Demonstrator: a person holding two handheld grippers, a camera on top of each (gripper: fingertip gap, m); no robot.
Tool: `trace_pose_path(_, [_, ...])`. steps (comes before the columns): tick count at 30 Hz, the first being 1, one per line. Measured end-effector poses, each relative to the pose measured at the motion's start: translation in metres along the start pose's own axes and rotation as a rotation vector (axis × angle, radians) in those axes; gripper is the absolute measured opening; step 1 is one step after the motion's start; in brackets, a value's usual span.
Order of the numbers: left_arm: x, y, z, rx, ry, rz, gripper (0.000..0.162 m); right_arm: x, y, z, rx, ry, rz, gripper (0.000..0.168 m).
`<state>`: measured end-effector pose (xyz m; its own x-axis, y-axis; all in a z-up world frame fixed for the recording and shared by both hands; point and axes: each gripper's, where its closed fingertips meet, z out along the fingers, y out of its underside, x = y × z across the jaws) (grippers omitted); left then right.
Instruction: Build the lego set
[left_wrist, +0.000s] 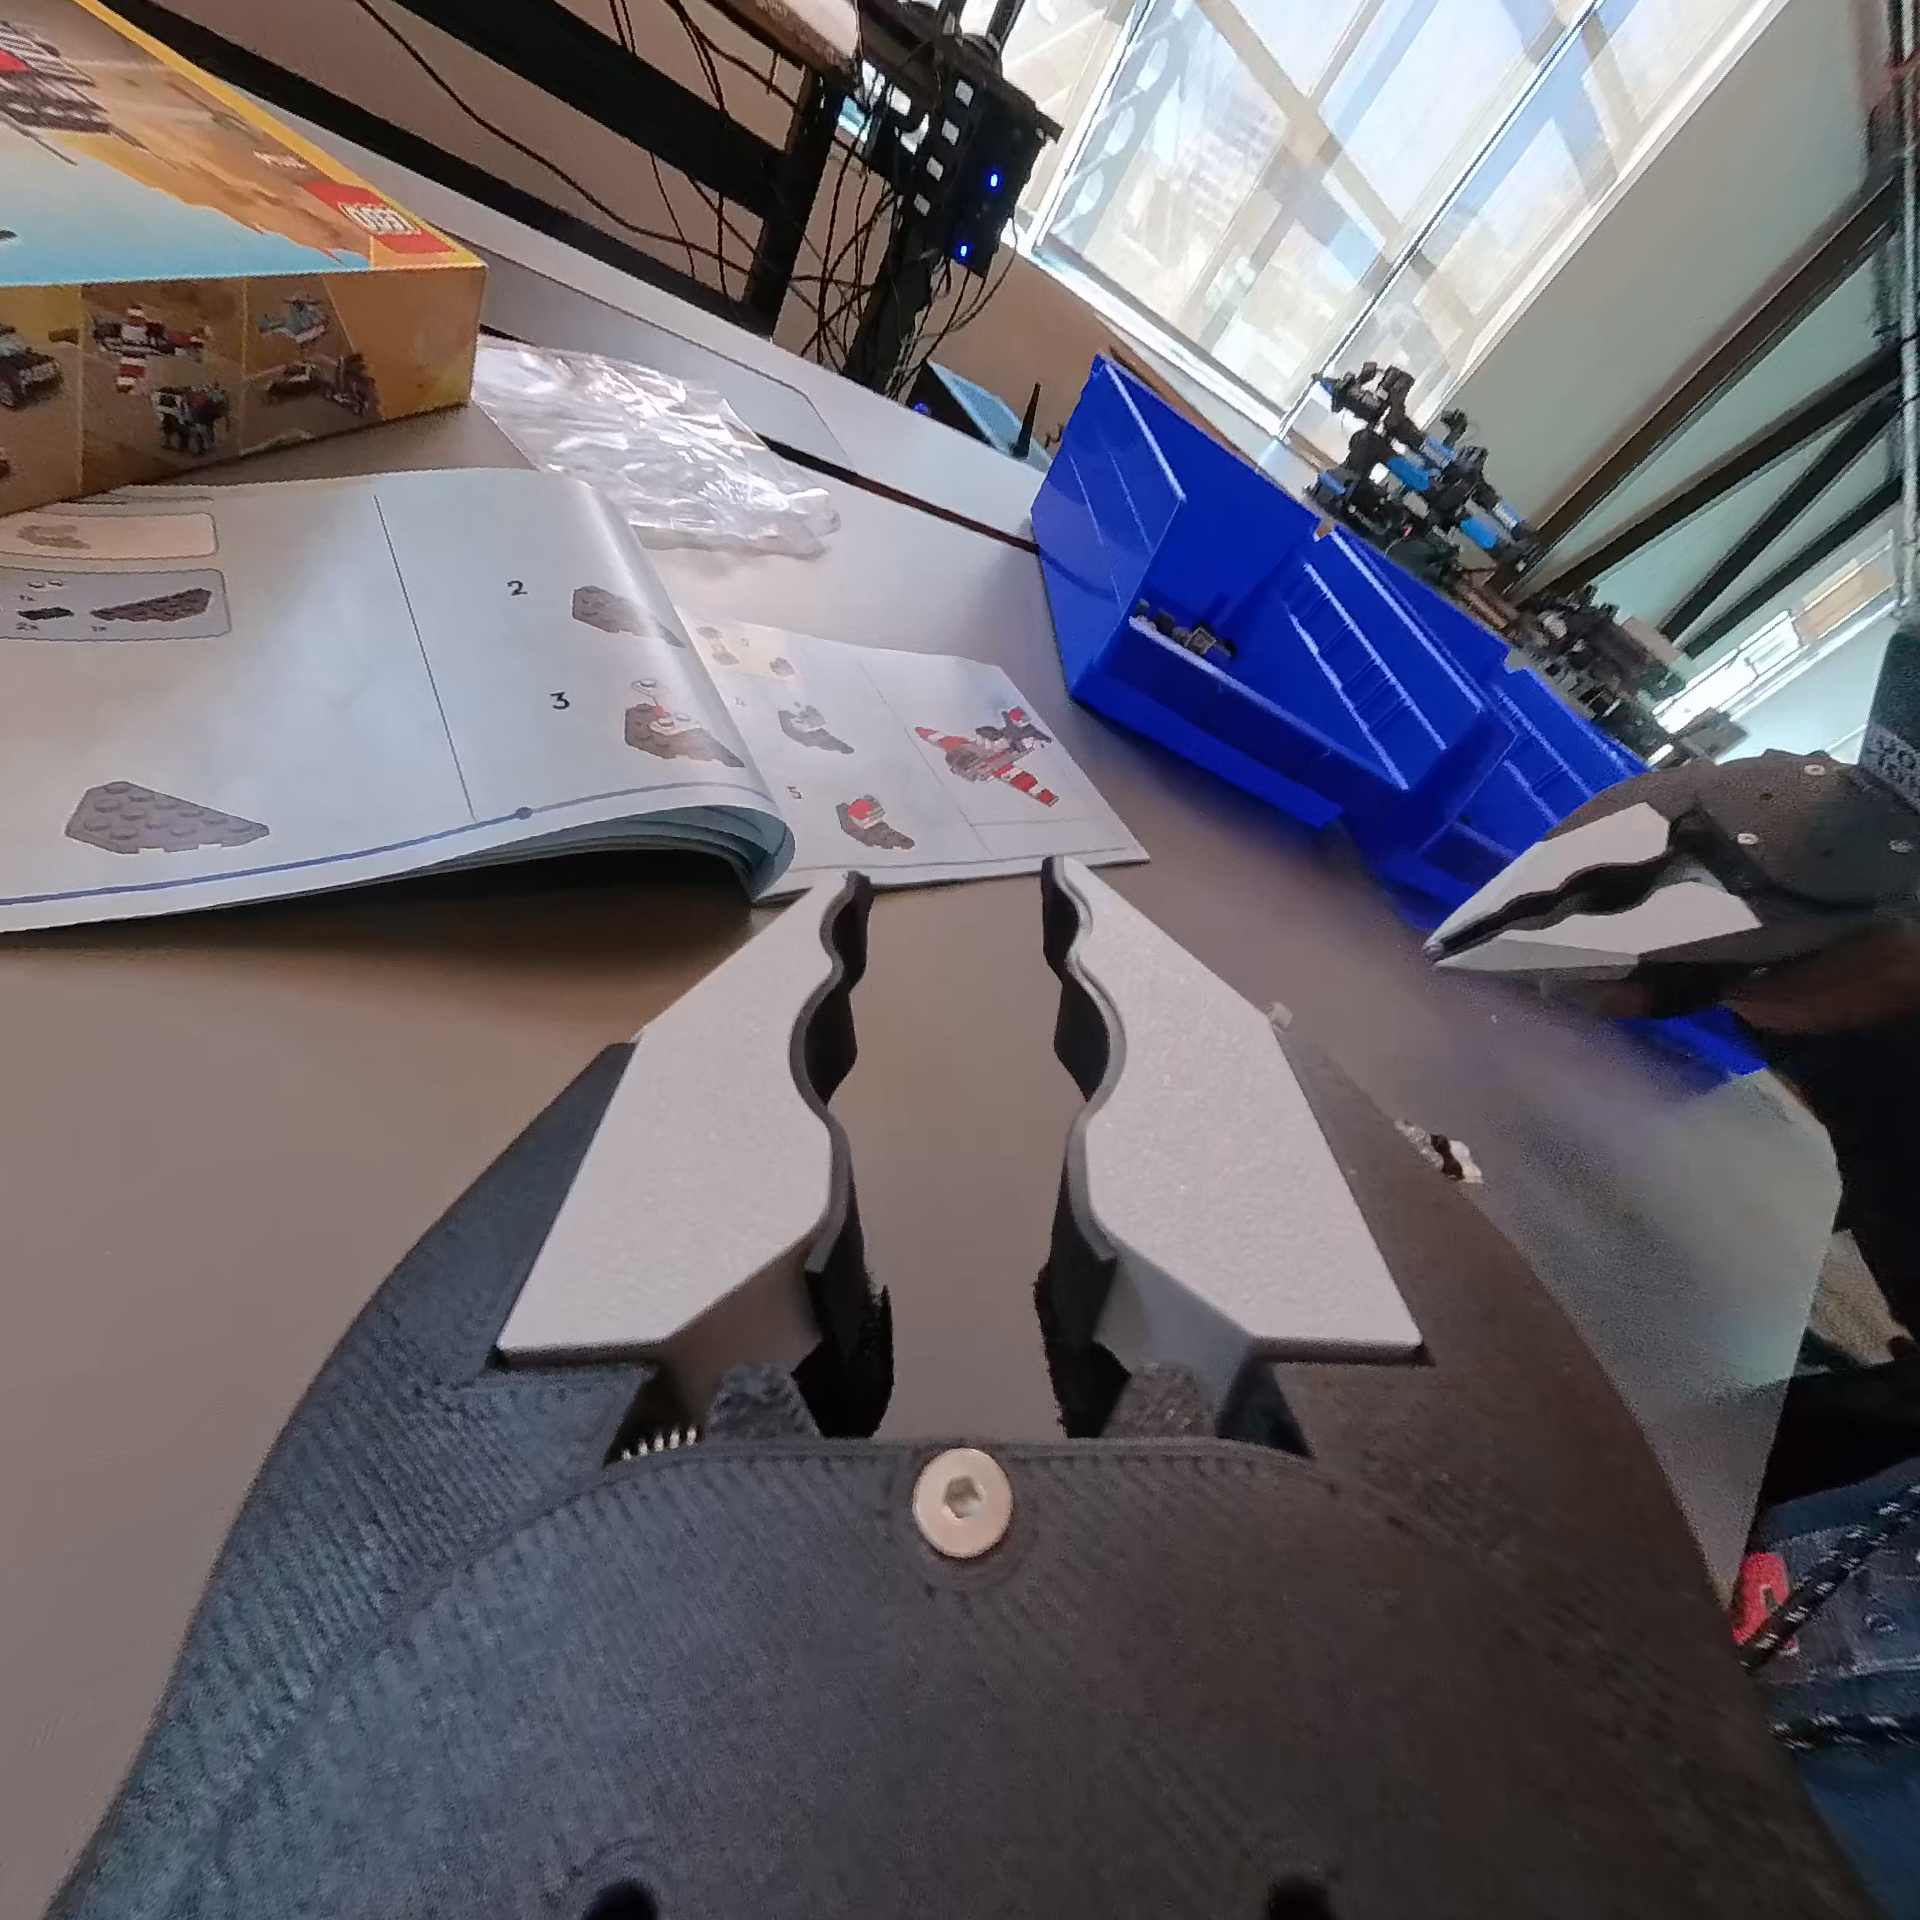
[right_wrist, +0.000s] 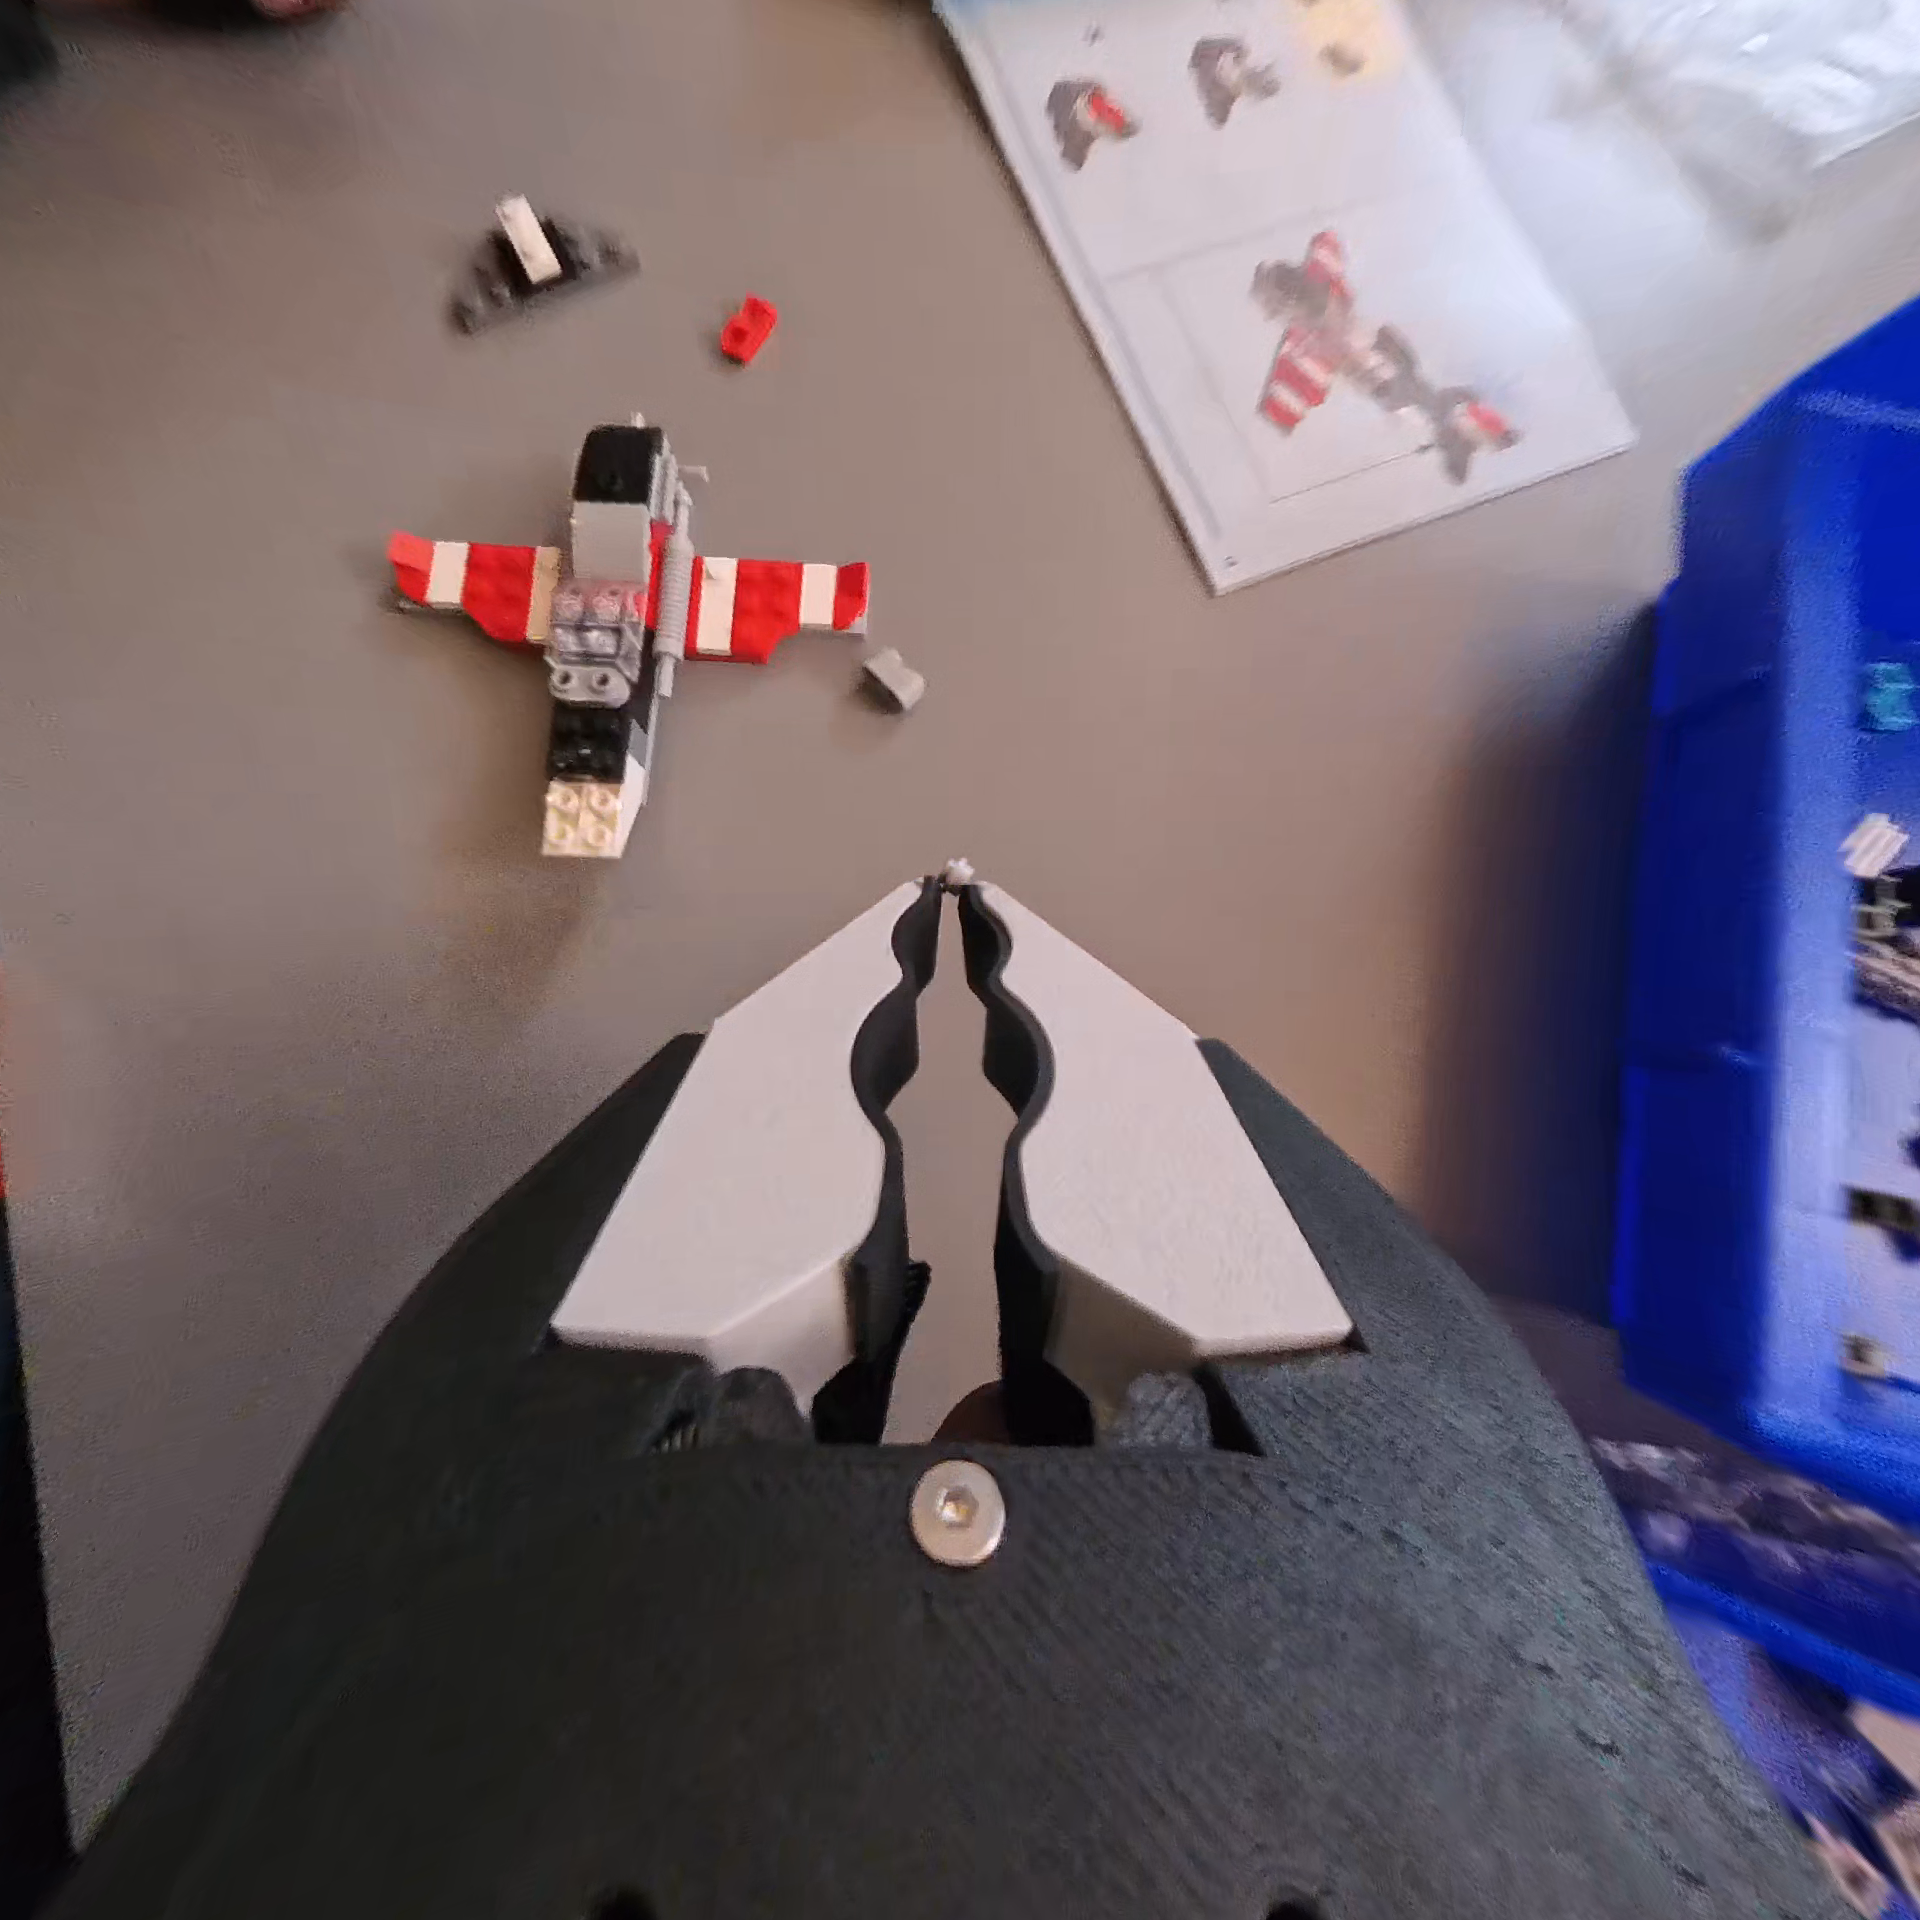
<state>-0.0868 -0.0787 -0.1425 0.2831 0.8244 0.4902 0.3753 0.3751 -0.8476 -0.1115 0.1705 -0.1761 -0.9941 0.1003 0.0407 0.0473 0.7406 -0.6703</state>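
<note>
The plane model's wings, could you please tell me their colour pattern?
Red with white stripes on the wings, clearest in the right wrist view.

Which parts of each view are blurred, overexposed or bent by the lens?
Left wrist view: windows overexposed, table edge and frames tilted and bent by the wide angle, right claw soft. Right wrist view: blue bins and booklet blurred; plane model fairly sharp.

Part-built lego plane flat on grey table, red-white striped wings, black-grey fuselage, cream brick at tail end. Loose nearby: red brick, grey brick, dark wedge plate with white piece. Tiny white piece pinched at right gripper tips.
</note>
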Motion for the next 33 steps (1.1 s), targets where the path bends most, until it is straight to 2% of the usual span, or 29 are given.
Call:
trace_pose_path(3, [0.002,0.005,0.003,-0.036,-0.010,0.028,0.034,-0.006,0.000,0.019,-0.016,-0.019,0.026,0.004])
trace_pose_path(8, [0.004,0.006,0.003,-0.039,0.001,0.030,0.034,-0.006,0.007,0.030,-0.059,0.001,0.018,0.004])
trace_pose_path(13, [0.002,0.001,-0.001,-0.003,0.032,-0.020,0.034,-0.007,0.009,0.033,-0.079,0.005,0.018,0.004])
trace_pose_path(29, [0.003,0.000,-0.001,-0.003,0.037,-0.015,0.034,-0.011,0.011,0.038,-0.083,-0.019,0.031,0.004])
trace_pose_path(33, [0.004,0.000,-0.001,0.002,0.041,-0.017,0.034,-0.011,0.012,0.034,-0.044,-0.035,0.065,0.012])
